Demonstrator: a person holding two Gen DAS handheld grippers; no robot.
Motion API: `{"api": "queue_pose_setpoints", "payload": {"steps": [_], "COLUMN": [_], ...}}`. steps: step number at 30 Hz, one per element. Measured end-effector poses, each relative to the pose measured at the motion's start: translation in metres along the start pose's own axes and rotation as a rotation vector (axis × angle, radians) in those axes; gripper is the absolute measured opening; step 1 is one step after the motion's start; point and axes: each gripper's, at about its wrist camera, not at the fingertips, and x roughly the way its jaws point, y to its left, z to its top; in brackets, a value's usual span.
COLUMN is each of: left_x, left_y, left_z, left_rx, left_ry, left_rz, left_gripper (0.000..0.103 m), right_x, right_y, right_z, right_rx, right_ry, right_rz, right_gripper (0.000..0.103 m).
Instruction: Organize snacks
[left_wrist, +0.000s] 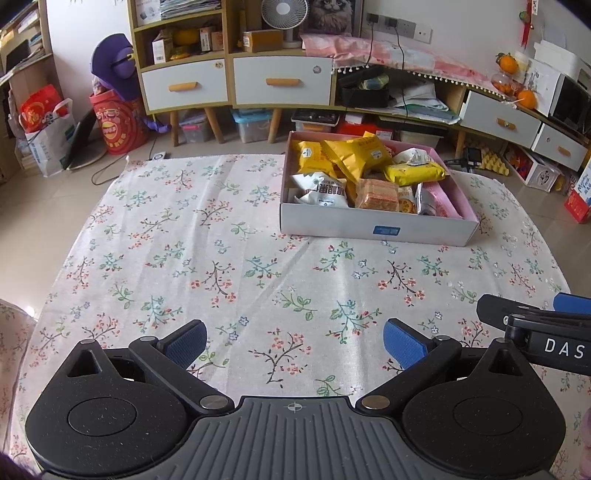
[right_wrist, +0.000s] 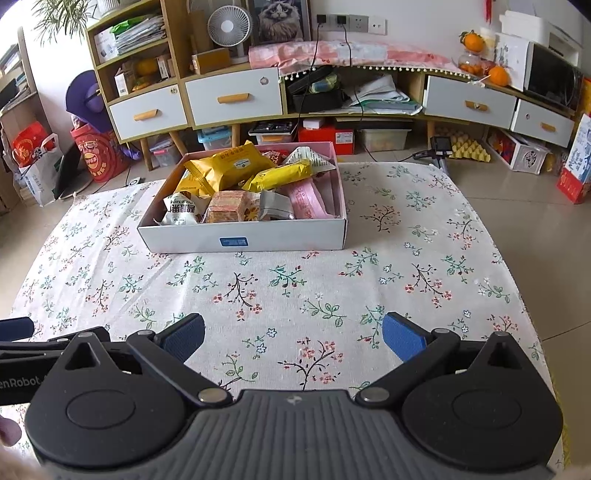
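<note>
Left gripper (left_wrist: 294, 343), black linkage with blue ribbed pads: hovering low over the near part of the table, jaws standing wide apart, nothing between them. Right gripper (right_wrist: 293, 341), same build: hovering alongside, jaws likewise spread wide and holding nothing; its arm is showing at the right edge of the left wrist view.

White floral-print tablecloth (left_wrist: 207, 258): covering the table, lying bare between the grippers and the box.

Shallow white cardboard box with pink lining (right_wrist: 243, 238): sitting at the far side of the table, well apart from both grippers, and carrying a small blue label on its near wall.

Snack packets, all lying inside the box: large yellow foil packets (right_wrist: 229, 164) toward the back; white packet with dark lettering (right_wrist: 181, 210) at the near left corner; clear-wrapped orange-brown square cake (right_wrist: 227, 206) at near centre; pink wrapped bar (right_wrist: 308, 201) along the right side.
</note>
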Motion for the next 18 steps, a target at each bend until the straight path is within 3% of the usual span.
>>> {"api": "queue_pose_setpoints", "payload": {"steps": [18], "left_x": [-0.0005], "left_y": [-0.0013], "left_z": [0.0001], "left_rx": [0.008], "left_ry": [0.001], "left_rz": [0.002], "left_gripper": [0.102], "right_x": [0.0012], "right_y": [0.0018], "right_z": [-0.0012], "right_rx": [-0.003], "right_ry": [0.003], "right_rz": [0.002], "right_gripper": [0.103]}}
